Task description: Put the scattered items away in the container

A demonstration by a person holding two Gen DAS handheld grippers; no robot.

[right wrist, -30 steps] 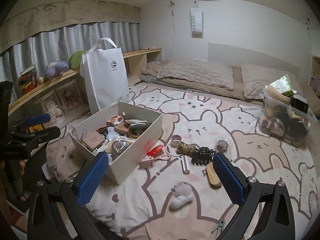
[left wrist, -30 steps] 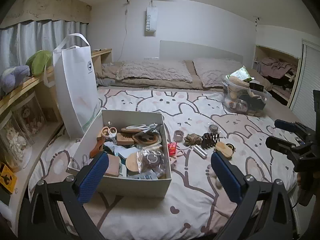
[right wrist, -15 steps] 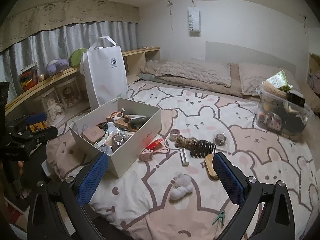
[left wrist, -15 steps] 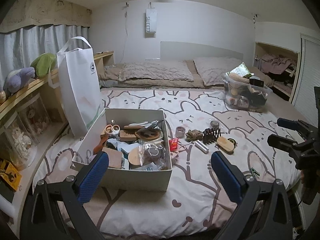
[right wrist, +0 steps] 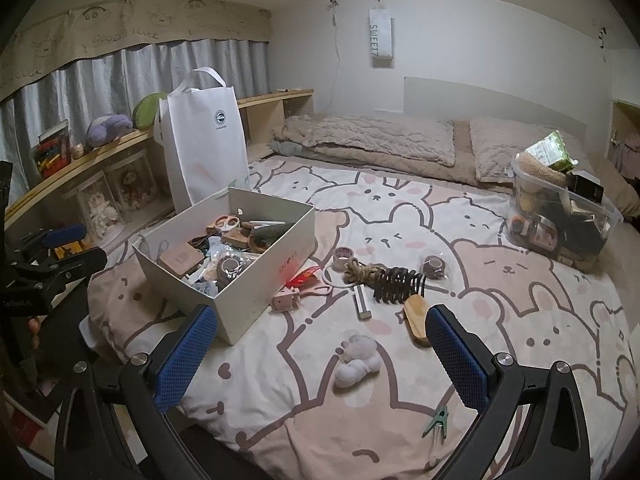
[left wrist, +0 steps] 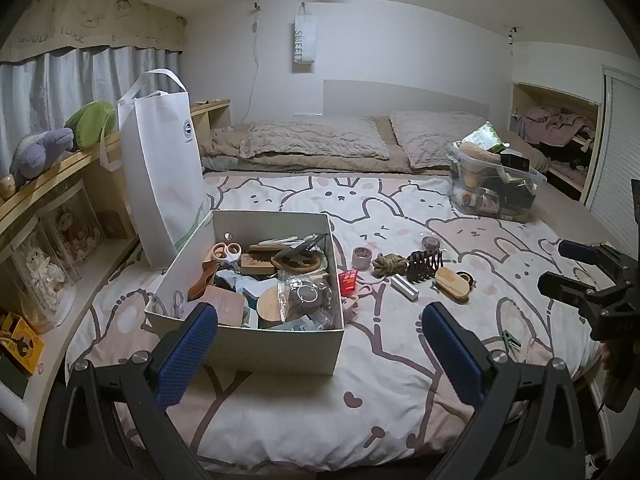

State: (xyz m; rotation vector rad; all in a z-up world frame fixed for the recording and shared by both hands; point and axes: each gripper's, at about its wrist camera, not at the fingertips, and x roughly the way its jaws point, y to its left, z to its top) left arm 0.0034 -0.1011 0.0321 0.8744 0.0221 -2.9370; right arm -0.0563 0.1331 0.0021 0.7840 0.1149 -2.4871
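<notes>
A white box (left wrist: 256,344) (right wrist: 256,300) full of small items sits on the bed. To its right lie a tape roll (right wrist: 343,257), a rope bundle (right wrist: 360,272), a black hair claw (right wrist: 396,286), a wooden brush (right wrist: 417,319), a white fluffy ball (right wrist: 356,364), a green clip (right wrist: 438,420) and a red packet (left wrist: 347,281). My left gripper (left wrist: 320,360) is open and empty, held back from the bed's near edge in front of the box. My right gripper (right wrist: 320,364) is open and empty, above the near edge by the fluffy ball.
A white tote bag (left wrist: 160,176) stands left of the box. A clear bin (left wrist: 496,192) of items sits at the far right of the bed. Pillows (left wrist: 316,140) lie at the head. A wooden shelf (left wrist: 48,184) with plush toys runs along the left.
Both grippers have drawn back from the bed, so the box and scattered items look smaller and farther. Both stay open and empty.
</notes>
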